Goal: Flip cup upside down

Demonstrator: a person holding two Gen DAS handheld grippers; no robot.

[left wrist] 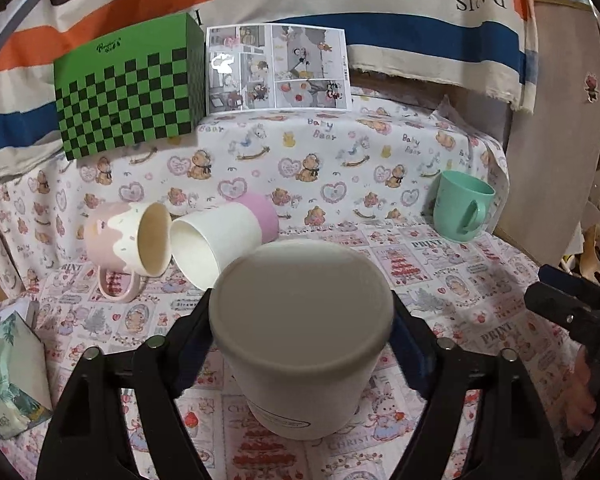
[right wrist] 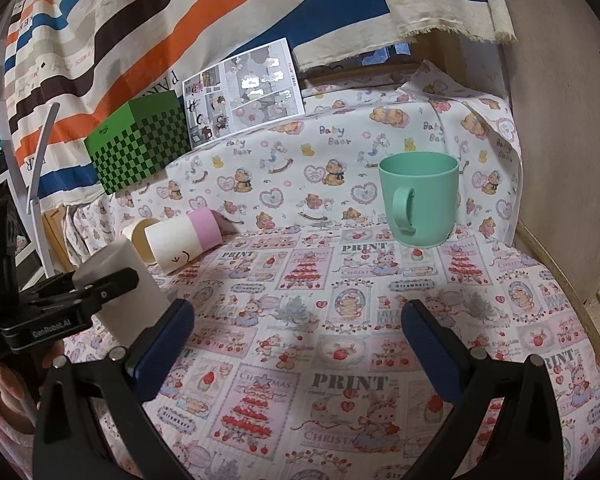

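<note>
My left gripper (left wrist: 302, 320) is shut on a white cup (left wrist: 304, 332), which stands upside down with its flat base up and its rim on or just above the cloth. The same cup shows in the right wrist view (right wrist: 120, 284), with the left gripper (right wrist: 100, 292) clamped on it. My right gripper (right wrist: 296, 328) is open and empty over the cloth, apart from every cup. A mint green mug (right wrist: 420, 196) stands upright ahead of it; it also shows in the left wrist view (left wrist: 462, 206).
A white and pink paper cup (left wrist: 220, 236) and a pink drip-glaze mug (left wrist: 128, 244) lie on their sides at the left. A green checkered box (left wrist: 128, 88) and a picture sheet (left wrist: 278, 66) stand at the back. A wooden board (right wrist: 560, 120) borders the right side.
</note>
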